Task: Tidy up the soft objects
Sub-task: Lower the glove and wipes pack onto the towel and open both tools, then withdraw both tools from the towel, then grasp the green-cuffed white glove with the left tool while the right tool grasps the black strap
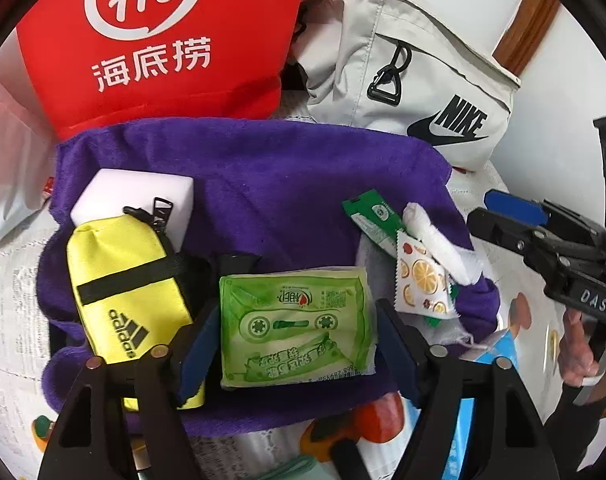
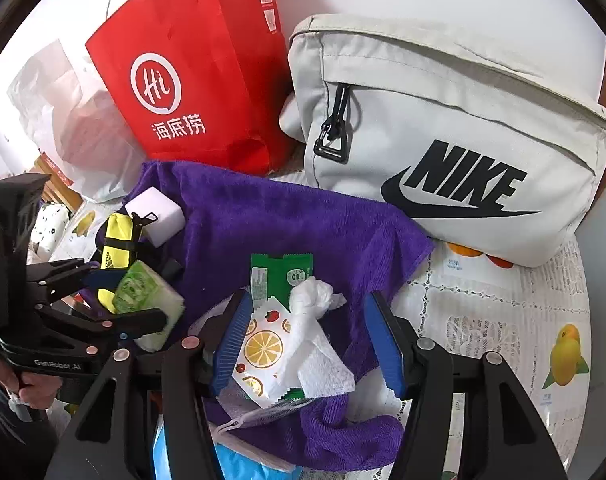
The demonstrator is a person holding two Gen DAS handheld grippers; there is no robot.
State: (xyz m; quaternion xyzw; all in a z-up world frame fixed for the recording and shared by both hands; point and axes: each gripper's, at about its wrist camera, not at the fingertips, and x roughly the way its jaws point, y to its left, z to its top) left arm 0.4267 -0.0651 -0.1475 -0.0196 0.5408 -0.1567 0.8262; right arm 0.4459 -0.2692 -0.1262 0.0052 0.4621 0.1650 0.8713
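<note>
A purple towel (image 1: 287, 168) lies spread on the table and carries the small things. A green tissue pack (image 1: 295, 324) lies between the fingers of my left gripper (image 1: 297, 344), which is open, with slim gaps on both sides. A yellow Adidas pouch (image 1: 123, 280) and a white foam block (image 1: 135, 196) lie left of it. My right gripper (image 2: 307, 344) is open over a lemon-print sachet (image 2: 263, 348) and a crumpled white tissue (image 2: 315, 344), its pads clear of both. A green sachet (image 2: 281, 272) lies just beyond them. In the right wrist view my left gripper (image 2: 131, 296) straddles the tissue pack (image 2: 143, 284).
A red paper bag (image 2: 191, 80) and a pale grey Nike bag (image 2: 443, 120) stand behind the towel against the wall. A translucent plastic bag (image 2: 63, 120) sits at the far left. The fruit-print tablecloth (image 2: 503, 320) shows to the right. A hand (image 1: 583, 356) holds the right gripper.
</note>
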